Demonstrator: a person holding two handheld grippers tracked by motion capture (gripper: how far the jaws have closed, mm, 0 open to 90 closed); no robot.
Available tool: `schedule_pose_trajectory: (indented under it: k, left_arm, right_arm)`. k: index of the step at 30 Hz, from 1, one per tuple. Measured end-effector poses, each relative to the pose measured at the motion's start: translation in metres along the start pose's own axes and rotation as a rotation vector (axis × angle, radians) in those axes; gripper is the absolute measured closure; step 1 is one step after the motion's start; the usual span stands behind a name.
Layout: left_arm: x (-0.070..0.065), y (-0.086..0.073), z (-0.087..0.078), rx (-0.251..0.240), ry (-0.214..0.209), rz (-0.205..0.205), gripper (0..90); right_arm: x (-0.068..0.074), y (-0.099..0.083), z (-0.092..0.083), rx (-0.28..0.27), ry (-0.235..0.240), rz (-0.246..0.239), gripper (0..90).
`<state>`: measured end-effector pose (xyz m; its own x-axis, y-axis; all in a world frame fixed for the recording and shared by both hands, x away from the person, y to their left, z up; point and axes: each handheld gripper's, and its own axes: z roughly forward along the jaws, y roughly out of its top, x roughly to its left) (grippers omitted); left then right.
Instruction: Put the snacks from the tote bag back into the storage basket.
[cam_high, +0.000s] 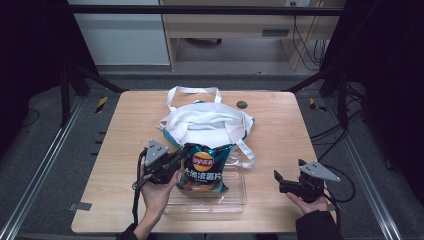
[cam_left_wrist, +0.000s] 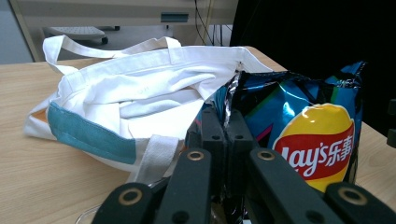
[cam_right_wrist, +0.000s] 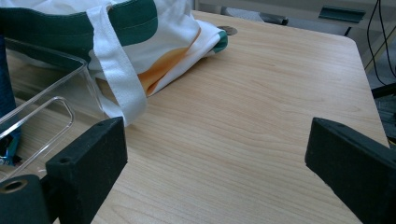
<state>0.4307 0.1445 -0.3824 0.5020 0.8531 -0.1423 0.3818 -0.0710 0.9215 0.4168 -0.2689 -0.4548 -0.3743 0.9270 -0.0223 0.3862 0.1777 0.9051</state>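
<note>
The bottom of the chip bag (cam_high: 204, 170) sits inside the clear tray (cam_high: 240, 197), so it looks fuzzy through the plastic. In the left gripper view the bag's corner is hidden between the black jaws. The tote bag (cam_right_wrist: 154, 42) is cut off by the top edge in the right gripper view. The small print on the chip bag is too tiny to read.

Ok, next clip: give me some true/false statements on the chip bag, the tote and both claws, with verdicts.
1. The left claw is shut on the chip bag's top edge. True.
2. The right claw holds the tote bag. False: it is open over bare table, holding nothing.
3. The chip bag stands in the clear bin. True.
4. The tote bag lies inside the bin. False: it lies on the table beyond it.
</note>
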Motion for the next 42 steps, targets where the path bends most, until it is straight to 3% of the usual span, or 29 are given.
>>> schedule_pose_trajectory:
  k: [20,31,42]
  left_arm:
    - [0.003,0.003,0.012,-0.002,0.013,0.016,87.0]
    - [0.005,0.005,0.008,-0.006,0.018,0.017,71.0]
    - [0.006,0.005,0.002,-0.005,0.025,0.058,59.9]
  right_arm:
    - [0.0,0.0,0.0,0.003,-0.002,-0.004,5.9]
    - [0.0,0.0,0.0,0.002,0.0,-0.004,5.9]
    - [0.0,0.0,-0.001,-0.006,-0.001,-0.001,5.9]
